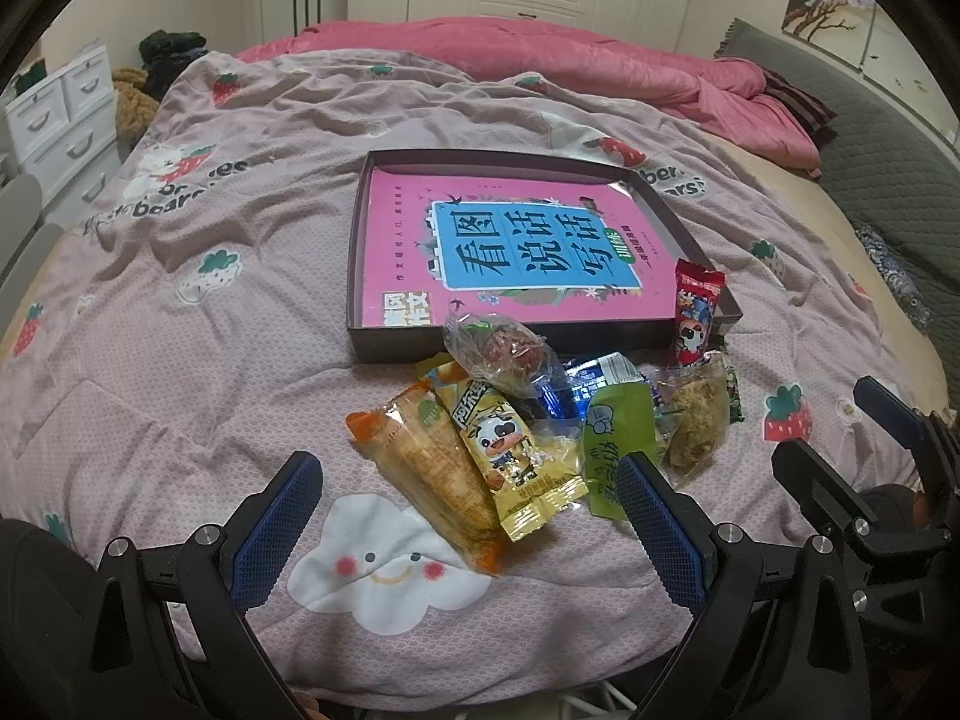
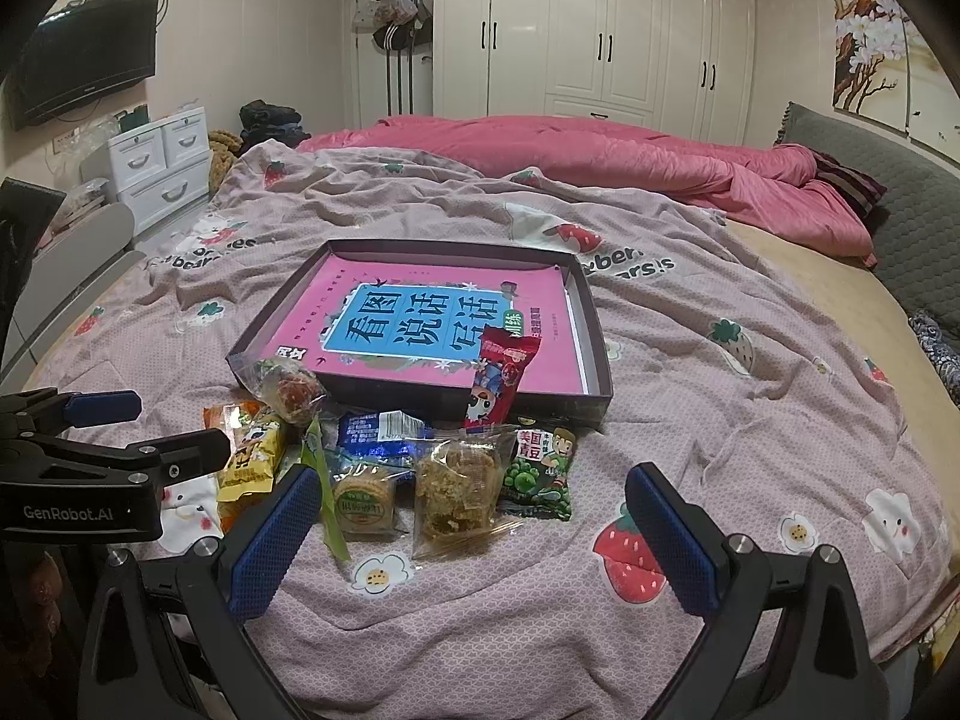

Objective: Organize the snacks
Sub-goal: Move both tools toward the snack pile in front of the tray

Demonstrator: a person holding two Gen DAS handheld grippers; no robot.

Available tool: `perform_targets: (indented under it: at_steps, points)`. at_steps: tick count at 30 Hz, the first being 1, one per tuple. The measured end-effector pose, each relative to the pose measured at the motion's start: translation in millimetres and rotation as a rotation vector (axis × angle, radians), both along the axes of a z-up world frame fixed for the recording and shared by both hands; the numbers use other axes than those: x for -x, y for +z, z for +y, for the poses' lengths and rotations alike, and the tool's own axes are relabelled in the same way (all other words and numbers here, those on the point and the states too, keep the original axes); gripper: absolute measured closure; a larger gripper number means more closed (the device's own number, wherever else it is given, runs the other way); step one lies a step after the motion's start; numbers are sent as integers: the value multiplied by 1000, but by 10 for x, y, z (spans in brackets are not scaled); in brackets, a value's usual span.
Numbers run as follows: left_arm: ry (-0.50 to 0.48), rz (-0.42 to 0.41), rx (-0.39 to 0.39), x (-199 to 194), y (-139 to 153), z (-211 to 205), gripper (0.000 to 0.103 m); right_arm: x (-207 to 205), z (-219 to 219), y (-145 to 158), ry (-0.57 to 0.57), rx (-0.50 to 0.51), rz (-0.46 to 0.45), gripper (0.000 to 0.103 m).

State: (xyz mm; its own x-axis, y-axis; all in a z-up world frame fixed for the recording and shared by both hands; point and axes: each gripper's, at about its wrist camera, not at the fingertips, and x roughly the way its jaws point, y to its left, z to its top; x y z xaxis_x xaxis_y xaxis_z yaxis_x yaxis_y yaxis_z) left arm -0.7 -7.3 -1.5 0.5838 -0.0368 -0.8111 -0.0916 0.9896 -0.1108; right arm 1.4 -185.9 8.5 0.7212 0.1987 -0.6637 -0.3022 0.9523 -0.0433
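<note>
Both grippers are empty with fingers spread wide; neither touches any packet. The left gripper [image 1: 468, 516] hovers low over the bed [image 1: 180, 360], and the right gripper [image 2: 474, 534] does likewise just beside it.

The snacks lie in a loose heap on the quilt, directly ahead of both sets of fingers and short of the shallow dark box [image 1: 360, 276]. The box holds a pink book [image 1: 408, 222] lying flat, which appears to serve as a floor for the packets.

Between the left fingers and slightly beyond them: an orange wrapped cake [image 1: 432, 468] and a yellow cartoon-cow packet [image 1: 510, 456], the second overlapping the first. A green packet [image 1: 615, 450] touches the inner side of the left gripper's right finger. A clear bag of red candied fruit [image 1: 498, 354] leans on the box's near wall.

Ahead of the right fingers: a round biscuit in a clear wrapper [image 2: 363, 504], a clear bag of flaky pastry [image 2: 459, 492], a green pea packet [image 2: 540, 468] and a blue packet [image 2: 384, 432] behind them. A red packet [image 2: 501, 378] stands propped over the box's near wall, partly inside.

Judgement: sorting has barely begun; the heap is unsorted. The wide finger opening suits an approach to the nearest flat packets. Overlapping wrappers risk a double pick.
</note>
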Motion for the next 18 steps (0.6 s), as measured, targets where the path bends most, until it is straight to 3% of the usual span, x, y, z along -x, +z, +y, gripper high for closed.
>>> perform_targets:
  at_steps: [18]
  points:
    - [18, 13, 15, -29, -33, 84, 5, -37, -33, -34, -11, -3, 17, 1]
